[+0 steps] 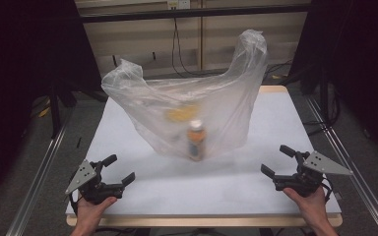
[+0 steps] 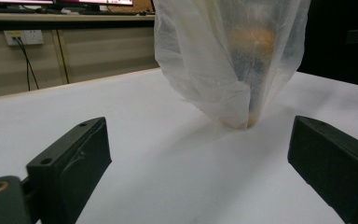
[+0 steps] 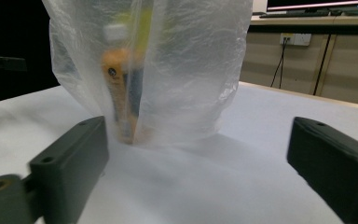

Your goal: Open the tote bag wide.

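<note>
The white counter [image 1: 128,147] sits on a pale wooden base. Behind it, black cables [image 1: 177,46] hang down a beige panelled wall, where a wall socket [image 2: 24,36] holds a plug. Monitors [image 3: 314,4] glow on a shelf above.

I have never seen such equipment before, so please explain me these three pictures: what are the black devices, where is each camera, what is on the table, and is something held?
A person holds one hand tool in each hand: the left gripper and the right gripper. Each has two black jaws, and both stand open and hold nothing. The high view looks down on the white table from above the person. The other two pictures come from small cameras riding on each gripper, looking out between its own jaws. On the table stands a thin clear plastic bag, its handles up. Inside it is an upright orange bottle with a white cap, plus something yellow that is too blurred to name.
</note>
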A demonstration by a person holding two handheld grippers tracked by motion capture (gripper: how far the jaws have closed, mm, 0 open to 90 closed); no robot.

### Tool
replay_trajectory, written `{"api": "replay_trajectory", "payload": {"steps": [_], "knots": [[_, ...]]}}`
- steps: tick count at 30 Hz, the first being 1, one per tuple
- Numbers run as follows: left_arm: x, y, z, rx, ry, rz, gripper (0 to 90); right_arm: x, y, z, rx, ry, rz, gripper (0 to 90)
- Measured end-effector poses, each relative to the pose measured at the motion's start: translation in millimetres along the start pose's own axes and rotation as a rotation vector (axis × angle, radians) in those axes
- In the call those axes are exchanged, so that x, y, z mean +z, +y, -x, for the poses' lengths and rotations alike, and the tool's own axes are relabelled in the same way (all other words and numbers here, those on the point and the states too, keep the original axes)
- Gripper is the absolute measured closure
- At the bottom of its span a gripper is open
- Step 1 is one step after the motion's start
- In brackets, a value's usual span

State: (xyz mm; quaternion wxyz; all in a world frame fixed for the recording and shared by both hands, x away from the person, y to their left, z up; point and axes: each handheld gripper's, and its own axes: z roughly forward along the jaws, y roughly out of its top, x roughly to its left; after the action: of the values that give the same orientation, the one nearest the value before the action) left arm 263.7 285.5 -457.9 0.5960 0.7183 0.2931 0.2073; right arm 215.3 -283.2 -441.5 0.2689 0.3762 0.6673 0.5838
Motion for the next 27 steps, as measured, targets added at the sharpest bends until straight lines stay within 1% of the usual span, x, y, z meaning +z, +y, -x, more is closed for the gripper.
{"api": "replay_trajectory", "payload": {"steps": [1,2,3,4,5,6,7,8,9,10,11,12,13,14,15,16,17,18,19,20,21,22,23,24,25,26,27], "knots": [[0.6,0.6,-0.2,0.003,0.005,-0.016,6.9,0.7,0.0,0.0,0.002,0.006,-0.008,8.3],[1.5,1.3,0.2,-0.004,-0.001,-0.028,7.3,1.4,0.0,-0.2,0.002,0.004,-0.017,9.6],[2.4,1.6,0.6,-0.009,-0.01,-0.029,8.4,1.9,-0.1,-0.4,-0.004,-0.004,-0.02,11.8],[2.9,1.8,0.2,-0.004,-0.014,-0.028,10.0,2.4,-0.2,-1.1,0.005,-0.008,-0.017,11.2],[3.1,1.9,2.2,-0.01,0.004,-0.034,10.1,3.1,-0.2,-0.5,0.006,-0.008,-0.018,11.3],[3.4,2.1,2.0,-0.01,-0.01,-0.033,10.8,3.2,-0.1,0.2,0.013,0.002,-0.026,13.3],[3.9,1.9,3.2,-0.023,-0.018,-0.025,14.7,4.0,-0.1,0.3,0.02,0.007,-0.025,14.7],[4.3,2.3,3.5,-0.02,-0.024,-0.034,16.3,4.6,0.0,0.8,0.018,0.012,-0.028,15.8],[5.3,2.7,4.1,-0.033,-0.032,-0.029,17.7,5.2,0.3,1.1,0.023,0.027,-0.028,18.3],[5.2,3.5,3.2,-0.013,-0.045,-0.045,19.9,5.7,0.3,1.0,0.021,0.033,-0.023,20.5],[6.4,4.7,4.3,-0.015,-0.054,-0.051,20.8,6.0,0.7,0.2,0.014,0.036,-0.02,23.9],[7.0,6.2,5.7,-0.001,-0.06,-0.058,25.1,6.2,1.1,-0.6,0.007,0.036,-0.017,28.3],[8.0,7.6,7.9,-0.01,-0.072,-0.053,28.4,6.9,1.4,-0.6,0.001,0.053,-0.013,30.4],[7.6,9.5,7.1,0.01,-0.086,-0.067,31.4,7.7,2.0,-1.4,0.007,0.056,-0.015,33.0],[9.1,10.7,10.9,-0.022,-0.097,-0.055,36.4,8.4,2.4,-1.5,0.008,0.064,-0.014,37.6],[8.6,13.3,10.6,0.02,-0.095,-0.072,38.1,8.5,2.6,-1.1,0.01,0.071,-0.019,40.1],[9.7,15.0,12.6,-0.001,-0.113,-0.063,41.2,9.3,3.0,-1.1,0.011,0.071,-0.021,41.7],[10.5,17.1,12.7,0.006,-0.123,-0.064,46.3,9.6,3.3,-1.0,0.008,0.073,-0.017,46.0],[11.2,19.2,13.1,0.015,-0.123,-0.072,48.7,9.7,3.8,-1.2,0.006,0.075,-0.013,49.9],[12.6,20.5,14.4,-0.006,-0.153,-0.076,52.0,9.8,4.6,-1.1,-0.002,0.078,-0.011,51.8],[12.9,21.9,15.3,0.003,-0.132,-0.085,59.0,10.1,5.4,-1.2,-0.002,0.08,-0.009,54.8],[13.9,23.1,16.5,-0.011,-0.138,-0.093,60.8,10.9,6.4,-1.2,-0.004,0.094,-0.008,58.7],[15.2,24.2,16.7,-0.016,-0.162,-0.103,62.9,11.3,7.3,-1.9,-0.003,0.105,-0.012,60.4],[16.0,25.2,17.7,-0.002,-0.165,-0.107,69.0,12.3,8.5,-2.9,-0.008,0.117,-0.019,61.9],[17.0,26.2,19.6,0.001,-0.178,-0.115,70.6,12.9,10.1,-4.1,-0.01,0.125,-0.034,66.5],[18.0,27.2,22.1,0.0,-0.19,-0.119,73.3,13.5,11.7,-5.2,-0.012,0.134,-0.043,68.0],[19.0,28.5,24.3,0.01,-0.185,-0.129,76.1,14.2,13.4,-6.3,-0.016,0.135,-0.044,70.8]]}}
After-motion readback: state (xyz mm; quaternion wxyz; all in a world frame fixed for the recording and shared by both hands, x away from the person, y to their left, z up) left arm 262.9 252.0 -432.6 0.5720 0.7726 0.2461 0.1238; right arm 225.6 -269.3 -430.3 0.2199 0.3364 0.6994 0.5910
